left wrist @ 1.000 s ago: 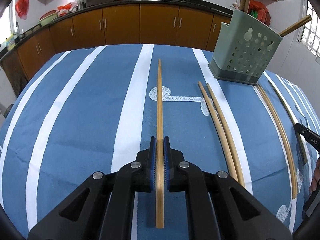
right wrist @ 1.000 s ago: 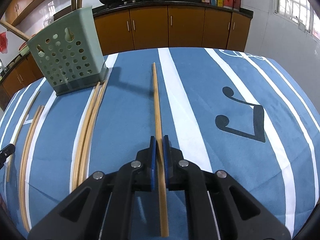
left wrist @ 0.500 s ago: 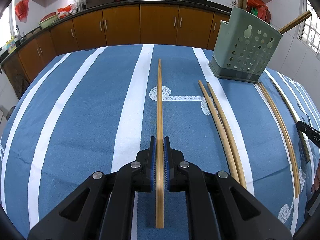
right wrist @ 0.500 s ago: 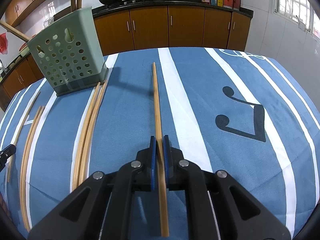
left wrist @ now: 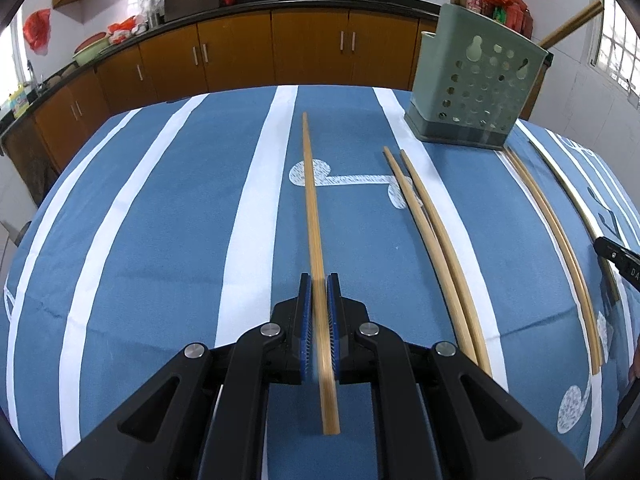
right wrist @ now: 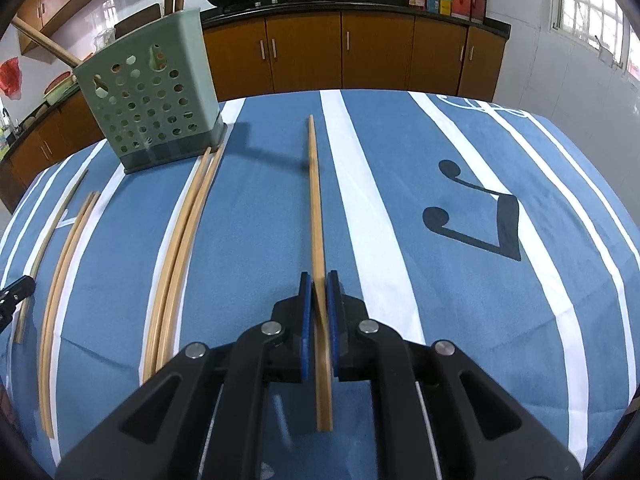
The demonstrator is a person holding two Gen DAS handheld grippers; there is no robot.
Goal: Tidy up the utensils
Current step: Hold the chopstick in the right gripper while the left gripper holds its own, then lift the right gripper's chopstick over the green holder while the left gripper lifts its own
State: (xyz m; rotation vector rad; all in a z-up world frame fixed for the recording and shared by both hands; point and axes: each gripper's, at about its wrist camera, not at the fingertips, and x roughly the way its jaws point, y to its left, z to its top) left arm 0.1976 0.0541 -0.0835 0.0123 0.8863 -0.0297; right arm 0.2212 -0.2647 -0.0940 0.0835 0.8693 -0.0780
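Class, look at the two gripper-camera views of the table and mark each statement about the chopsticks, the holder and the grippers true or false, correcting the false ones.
1. The left gripper is shut on a chopstick. True.
2. The right gripper is open and holds nothing. False: it is shut on its own chopstick.
3. The green holder lies tipped on its side. False: it stands upright on the blue striped tablecloth.
4. A chopstick pair lies loose on the cloth, reaching toward the holder's base. True.
5. The holder is empty. False: wooden sticks already poke out of its top.
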